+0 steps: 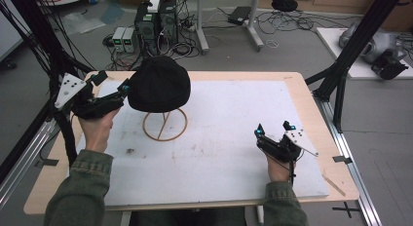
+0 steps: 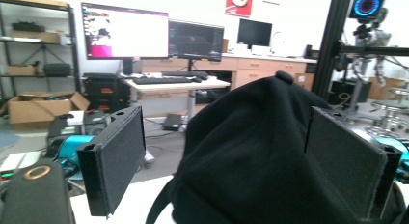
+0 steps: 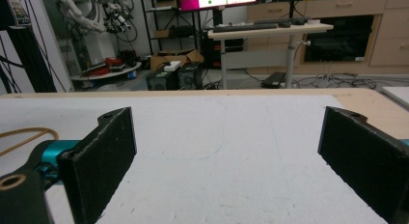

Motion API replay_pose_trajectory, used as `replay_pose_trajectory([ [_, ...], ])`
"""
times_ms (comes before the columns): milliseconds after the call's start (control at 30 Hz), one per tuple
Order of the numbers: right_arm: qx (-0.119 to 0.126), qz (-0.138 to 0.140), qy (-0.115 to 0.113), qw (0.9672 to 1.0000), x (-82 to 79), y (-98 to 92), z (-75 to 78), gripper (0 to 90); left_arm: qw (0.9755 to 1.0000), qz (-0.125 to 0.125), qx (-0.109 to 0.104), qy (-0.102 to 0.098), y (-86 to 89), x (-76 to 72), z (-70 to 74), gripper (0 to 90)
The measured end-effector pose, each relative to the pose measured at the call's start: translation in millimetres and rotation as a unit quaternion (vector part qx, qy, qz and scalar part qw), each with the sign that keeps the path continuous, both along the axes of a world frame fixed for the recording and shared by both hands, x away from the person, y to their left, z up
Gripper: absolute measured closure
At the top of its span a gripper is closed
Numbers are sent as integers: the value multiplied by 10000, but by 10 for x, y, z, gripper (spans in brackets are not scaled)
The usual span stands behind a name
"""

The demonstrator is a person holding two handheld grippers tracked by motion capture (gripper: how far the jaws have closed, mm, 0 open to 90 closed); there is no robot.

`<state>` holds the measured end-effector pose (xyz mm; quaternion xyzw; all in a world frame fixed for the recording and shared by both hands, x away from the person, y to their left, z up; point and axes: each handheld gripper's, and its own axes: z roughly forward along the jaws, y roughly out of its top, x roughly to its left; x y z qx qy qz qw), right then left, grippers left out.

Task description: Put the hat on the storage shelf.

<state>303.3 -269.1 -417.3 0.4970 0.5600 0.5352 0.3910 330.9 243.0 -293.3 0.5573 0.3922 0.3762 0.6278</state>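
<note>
A lab full of monitors, desks and tangled cables surrounds the wooden table [image 1: 302, 97], whose top is covered by a white mat [image 1: 229, 153]. On it stands a wire stand [image 1: 164, 123] with a round base, and a black beanie [image 1: 159, 84] sits draped over its top, toward the left rear part of the mat. The left gripper [image 1: 113, 84] is right beside the beanie with its jaws spread wide, the fabric lying between the pads without being pinched, while the right gripper [image 1: 273, 128] rests low over the mat's right side, well away from the stand, its jaws also wide apart with nothing between them.
</note>
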Motion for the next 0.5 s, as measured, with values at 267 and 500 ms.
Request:
replay_pose_trajectory([
  [267, -83, -45, -40, 9999, 6, -2, -9, 51, 9972, 722, 201, 8, 134, -138, -235, 148],
  [500, -118, -73, -69, 9999, 7, -5, -18, 51, 9902, 1374, 131, -218, 300, -312, -525, 180],
])
